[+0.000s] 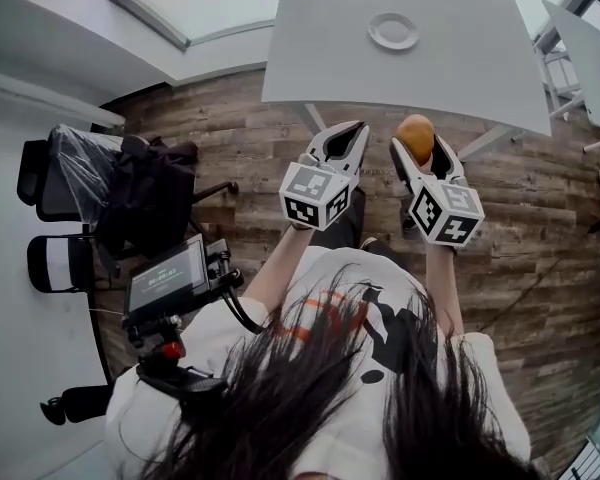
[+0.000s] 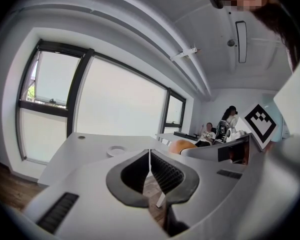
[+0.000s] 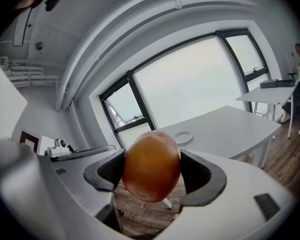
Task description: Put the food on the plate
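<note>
A round orange-brown food item (image 1: 416, 136) sits clamped between the jaws of my right gripper (image 1: 417, 142), held in the air short of the table's near edge. It fills the middle of the right gripper view as the food (image 3: 151, 165). A small white plate (image 1: 393, 31) lies on the grey table (image 1: 460, 68), toward its far side; the plate (image 3: 182, 137) also shows beyond the food, and the plate (image 2: 116, 150) shows in the left gripper view. My left gripper (image 1: 351, 140) is shut and empty, level with the right one, its pads meeting (image 2: 149, 165).
Wood floor lies under both grippers. A second grey table (image 1: 592, 58) stands at the right with a chair frame. Left of me are black office chairs (image 1: 130, 183) and a camera rig with a screen (image 1: 168, 278). People sit far across the room (image 2: 208, 132).
</note>
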`<state>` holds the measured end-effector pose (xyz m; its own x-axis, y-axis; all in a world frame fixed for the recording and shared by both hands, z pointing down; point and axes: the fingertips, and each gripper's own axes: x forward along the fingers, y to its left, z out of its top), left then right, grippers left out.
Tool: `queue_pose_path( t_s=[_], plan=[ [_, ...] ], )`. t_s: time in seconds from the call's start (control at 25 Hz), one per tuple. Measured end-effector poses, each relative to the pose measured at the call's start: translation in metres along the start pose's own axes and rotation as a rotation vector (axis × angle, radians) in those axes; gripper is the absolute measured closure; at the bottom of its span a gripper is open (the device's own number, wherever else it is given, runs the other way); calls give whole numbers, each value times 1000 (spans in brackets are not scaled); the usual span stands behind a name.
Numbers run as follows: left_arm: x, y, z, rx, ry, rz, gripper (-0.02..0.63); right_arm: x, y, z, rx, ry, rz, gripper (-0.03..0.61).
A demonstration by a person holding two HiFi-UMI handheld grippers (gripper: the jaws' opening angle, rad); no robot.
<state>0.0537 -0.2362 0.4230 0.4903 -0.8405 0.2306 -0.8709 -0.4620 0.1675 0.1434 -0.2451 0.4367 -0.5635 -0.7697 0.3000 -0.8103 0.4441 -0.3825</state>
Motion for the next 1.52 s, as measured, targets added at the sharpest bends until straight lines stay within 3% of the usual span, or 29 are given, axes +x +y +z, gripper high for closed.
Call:
queue_pose_path(
  t_s=[0.48,0.64,1.16,1.52],
  plan=[
    [90,68,16,29,44,-66,607,93,-39,31,25,33,-69,235],
    [123,106,18,10,65,-79,607,136,-52,45,35,42,-99,235],
    [192,166,16,-28,120,-161,607,222,-89,54,41,95,-179,235],
    [226,197,6,-66,175,-199,607,299,-121,51,-21,180,-167,235]
  ],
)
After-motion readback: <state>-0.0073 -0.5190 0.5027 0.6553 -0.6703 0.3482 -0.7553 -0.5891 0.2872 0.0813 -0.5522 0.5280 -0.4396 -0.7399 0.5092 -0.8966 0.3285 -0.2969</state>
